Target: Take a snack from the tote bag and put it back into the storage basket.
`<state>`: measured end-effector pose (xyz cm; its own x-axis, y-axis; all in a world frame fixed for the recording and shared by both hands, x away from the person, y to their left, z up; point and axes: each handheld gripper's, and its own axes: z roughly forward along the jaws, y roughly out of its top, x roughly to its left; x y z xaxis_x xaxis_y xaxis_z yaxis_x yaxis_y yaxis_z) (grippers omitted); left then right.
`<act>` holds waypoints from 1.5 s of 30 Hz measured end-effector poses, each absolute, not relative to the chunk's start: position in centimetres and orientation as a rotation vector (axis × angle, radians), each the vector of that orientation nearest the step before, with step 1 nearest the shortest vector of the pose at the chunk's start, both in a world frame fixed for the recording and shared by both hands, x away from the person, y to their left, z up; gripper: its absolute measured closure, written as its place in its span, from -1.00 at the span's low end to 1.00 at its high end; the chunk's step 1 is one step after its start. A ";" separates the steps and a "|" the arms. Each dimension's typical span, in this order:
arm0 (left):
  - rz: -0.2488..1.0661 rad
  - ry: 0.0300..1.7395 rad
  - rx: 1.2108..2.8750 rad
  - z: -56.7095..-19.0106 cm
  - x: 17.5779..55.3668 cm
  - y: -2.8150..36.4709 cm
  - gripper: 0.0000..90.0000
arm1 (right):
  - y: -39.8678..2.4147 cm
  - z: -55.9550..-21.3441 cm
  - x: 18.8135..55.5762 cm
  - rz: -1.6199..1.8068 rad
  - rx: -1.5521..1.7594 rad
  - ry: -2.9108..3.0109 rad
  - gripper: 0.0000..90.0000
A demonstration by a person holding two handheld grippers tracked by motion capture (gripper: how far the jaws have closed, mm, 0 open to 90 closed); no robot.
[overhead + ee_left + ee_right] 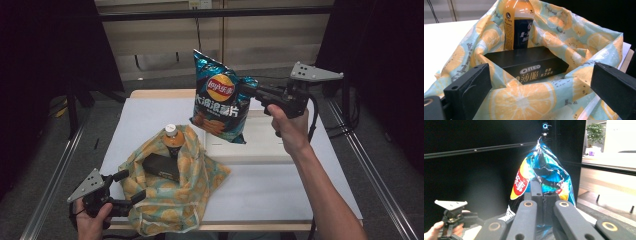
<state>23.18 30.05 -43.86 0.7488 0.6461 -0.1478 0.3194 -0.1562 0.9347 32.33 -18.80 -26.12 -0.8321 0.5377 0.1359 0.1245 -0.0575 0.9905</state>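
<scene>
Chip bag [220,102] pinched in right tool [243,88]; left tool [134,186] spread, holding tote [170,200] open. Lower bag in beside bottle [173,140], atop cookie box [161,167].

The chip bag [220,102] is glossy, crinkled foil. The tote bag [172,200] is soft printed cloth; the biscuit box [529,63] inside is matt black card. The surface [280,185] is smooth, matt white.

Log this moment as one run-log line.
right gripper: shut on chip bag, held above table | left gripper: open at cloth bag rim | in bag: bottle, cookie box
</scene>
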 end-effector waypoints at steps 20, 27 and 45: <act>0.323 0.748 1.765 -43.9 23.3 30.1 -0.94 | -23.3 -28.6 33.4 1.886 0.803 1.919 1.00; 0.323 0.749 1.765 -43.9 23.3 30.1 -0.94 | -25.1 -29.7 34.0 1.862 0.856 1.894 1.00; 0.336 0.761 1.767 -43.9 23.3 30.2 -0.94 | -28.4 -33.1 35.4 1.751 0.983 1.892 1.00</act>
<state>23.27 30.15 -43.91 0.7506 0.6440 -0.1477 0.3246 -0.1648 0.9314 35.42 -28.35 -33.08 -0.6831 0.7078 0.1802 0.2344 -0.0212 0.9719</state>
